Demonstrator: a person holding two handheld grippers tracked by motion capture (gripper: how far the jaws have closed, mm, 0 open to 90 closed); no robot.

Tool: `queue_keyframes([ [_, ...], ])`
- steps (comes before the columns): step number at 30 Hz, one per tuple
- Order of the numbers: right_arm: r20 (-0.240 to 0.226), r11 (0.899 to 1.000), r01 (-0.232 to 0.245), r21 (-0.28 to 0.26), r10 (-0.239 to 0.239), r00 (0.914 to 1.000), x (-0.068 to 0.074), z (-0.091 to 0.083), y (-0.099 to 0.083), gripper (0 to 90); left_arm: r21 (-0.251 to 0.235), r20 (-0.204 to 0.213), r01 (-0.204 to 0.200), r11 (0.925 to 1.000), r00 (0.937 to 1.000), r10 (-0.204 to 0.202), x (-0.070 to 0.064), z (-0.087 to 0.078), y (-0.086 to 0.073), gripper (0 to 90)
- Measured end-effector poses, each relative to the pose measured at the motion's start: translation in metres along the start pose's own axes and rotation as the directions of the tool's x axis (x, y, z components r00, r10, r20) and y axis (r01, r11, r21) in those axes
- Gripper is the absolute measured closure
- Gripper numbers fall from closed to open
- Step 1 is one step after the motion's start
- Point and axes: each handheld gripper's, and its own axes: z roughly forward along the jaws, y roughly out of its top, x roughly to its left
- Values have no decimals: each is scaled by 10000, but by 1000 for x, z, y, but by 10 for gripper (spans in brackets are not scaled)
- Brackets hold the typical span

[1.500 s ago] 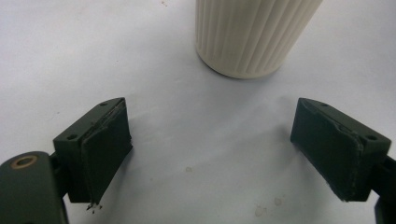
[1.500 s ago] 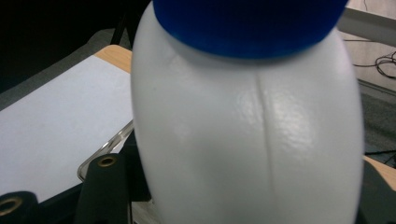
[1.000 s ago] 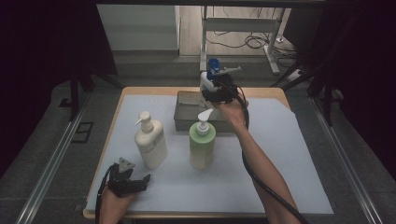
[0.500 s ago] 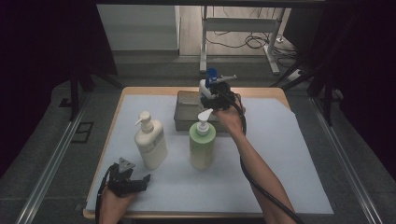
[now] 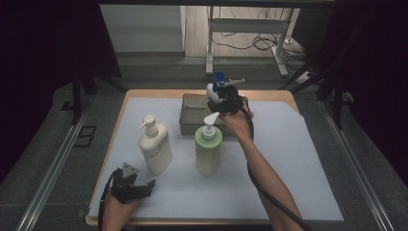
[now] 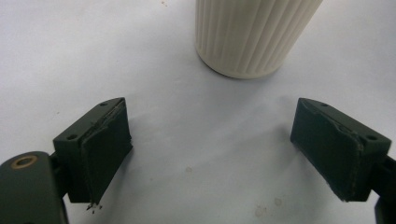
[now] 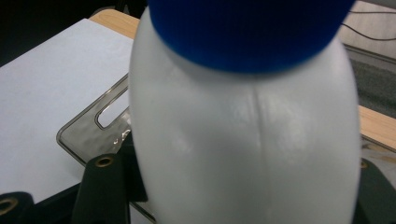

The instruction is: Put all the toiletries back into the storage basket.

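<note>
right gripper [image 5: 217, 96] with white bottle [image 5: 214, 91] shifted slightly left and nearer, over grey tray [image 5: 190, 118].

White bottle [image 7: 243, 140] base out of frame

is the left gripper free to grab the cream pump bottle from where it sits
Probably yes. The left gripper rests on the table with its jaws wide open and holding nothing, and the cream pump bottle stands upright just ahead of it, with only bare white mat between them.

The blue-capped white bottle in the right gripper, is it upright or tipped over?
Upright. The white bottle sits between the right gripper's jaws with its blue cap on top, over the grey tray.
</note>
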Motion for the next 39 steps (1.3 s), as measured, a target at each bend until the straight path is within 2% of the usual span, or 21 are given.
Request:
queue_keyframes([
  [2,-8,9999,103,-38,-103,9999,-1,1,-1,380,-3,-2,1,10000,10000,-1,0,0,0,118],
  [5,-127,10000,-21,-16,21,9999,-2,2,-2,359,-4,4,5,10000,10000,-5,0,0,0,118],
  [11,-154,9993,359,-63,-360,9992,-2,-1,-7,333,17,-3,-38,10000,10000,38,0,0,0,118],
  [20,-395,9984,530,-219,-538,9978,-6,-17,-19,332,-1,5,-27,10000,10000,27,0,0,0,118],
  [23,-638,9988,449,-173,-459,9969,-8,-22,-25,334,-12,-4,-25,10000,10000,25,0,0,0,118],
  [30,-922,9980,615,-162,-627,9938,-11,-35,-38,325,-27,-3,2,10000,10000,-2,0,0,-1,118],
  [39,-1096,9972,738,-75,-741,9912,-19,-47,-55,395,-36,-6,5,10000,10000,-5,0,0,-1,118],
])
